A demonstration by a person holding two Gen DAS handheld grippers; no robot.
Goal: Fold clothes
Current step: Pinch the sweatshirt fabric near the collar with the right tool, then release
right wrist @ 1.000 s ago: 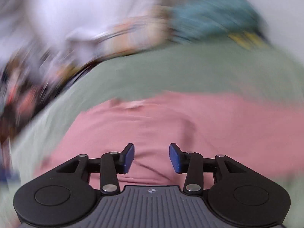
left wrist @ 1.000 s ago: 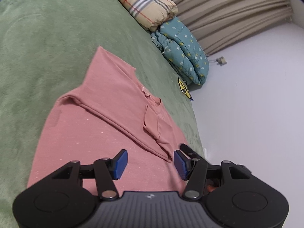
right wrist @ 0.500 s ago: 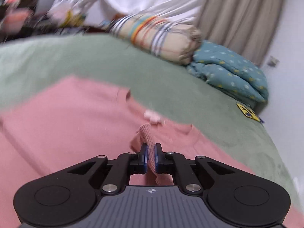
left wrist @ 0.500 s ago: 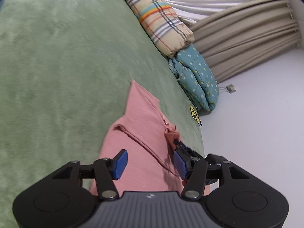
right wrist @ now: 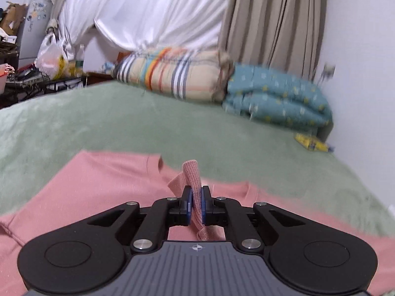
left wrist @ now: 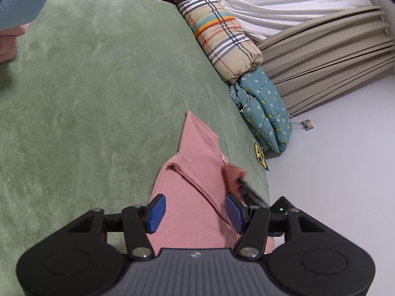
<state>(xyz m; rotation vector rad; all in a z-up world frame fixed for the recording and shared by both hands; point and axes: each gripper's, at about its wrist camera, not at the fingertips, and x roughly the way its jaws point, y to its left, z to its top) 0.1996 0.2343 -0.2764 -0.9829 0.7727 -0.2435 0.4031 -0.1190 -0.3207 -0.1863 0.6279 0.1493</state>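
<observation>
The pink T-shirt (left wrist: 195, 197) lies spread on the green blanket (left wrist: 98, 103) of the bed, near the edge that faces the white wall, with one sleeve pointing away toward the folded plaid quilt (left wrist: 219, 37) and the teal dotted quilt (left wrist: 264, 113) at the far side. A crease runs across the cloth where part of it is already doubled over.

My right tongs (right wrist: 195, 204) are pressed together on a ribbed strip of the shirt, which I take to be the collar; the strip stands up between the blue pads and the cloth around it is lifted a little off the blanket. My left tongs (left wrist: 195, 212) hover low over the shirt body, spread wide with nothing between them.

I judge the step in hand to be a fold led from the neckline, with the right side holding and the left free. The next move calls for a second grip to match the first, so that the edge travels level; pulling from the collar alone would likely drag the fabric into a bunch. The knit is soft and limp, so I keep it taut between two holds.
</observation>
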